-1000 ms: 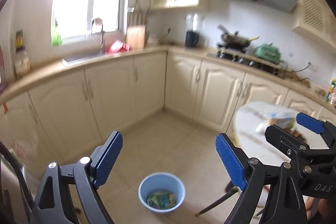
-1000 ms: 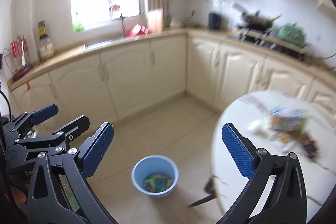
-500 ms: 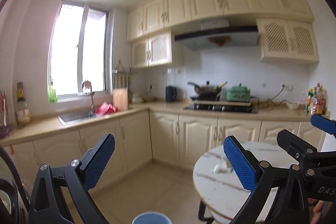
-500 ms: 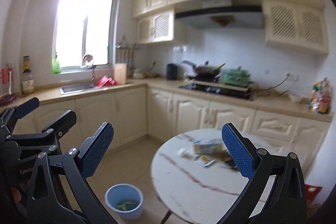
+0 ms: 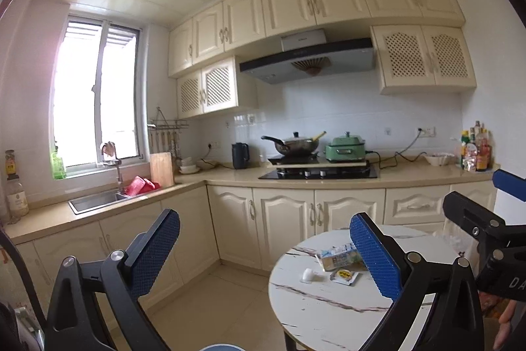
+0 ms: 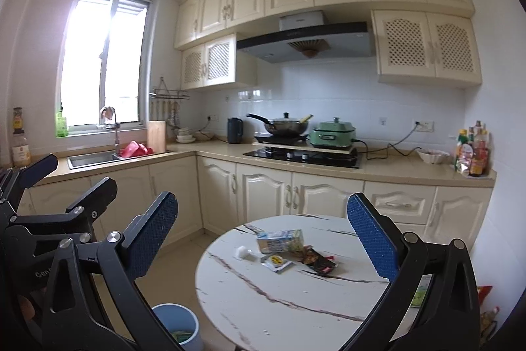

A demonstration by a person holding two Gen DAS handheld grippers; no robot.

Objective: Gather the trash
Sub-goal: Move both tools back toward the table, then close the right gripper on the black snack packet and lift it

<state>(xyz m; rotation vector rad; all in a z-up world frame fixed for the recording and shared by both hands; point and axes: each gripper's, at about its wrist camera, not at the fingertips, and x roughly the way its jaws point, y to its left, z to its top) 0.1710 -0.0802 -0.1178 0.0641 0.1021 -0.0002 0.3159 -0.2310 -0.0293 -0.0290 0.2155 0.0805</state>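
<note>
1. Both sets of tongs were level and pointed across the kitchen, and neither carried anything. The left tongs (image 5: pixel 264 249) stood spread wide with only air between the blue pads. The right tongs (image 6: pixel 263 232) were likewise spread and empty.

2. The trash lay in a loose cluster on the round marble worktop (image 6: pixel 296 301), towards its far side: a flattened drink carton (image 6: pixel 279 240), a small white scrap (image 6: pixel 242 251) to its left, a yellow-labelled sachet (image 6: pixel 276 261) in front of it, and a dark wrapper (image 6: pixel 317 262) on the right.

3. A blue bin (image 6: pixel 179 326) with some wrappers already in it stood on the floor to the left of the worktop, near its edge.

4. From the right tongs the cluster sat almost straight ahead and below, between the pads in view. From the left tongs it lay off to the right, partly behind the right-hand pad. By my reading the right hand was better placed for the next pick.

5. The carton's long axis ran roughly left to right across the right wrist view, so tongs coming from this side would probably close across its short width.
</note>
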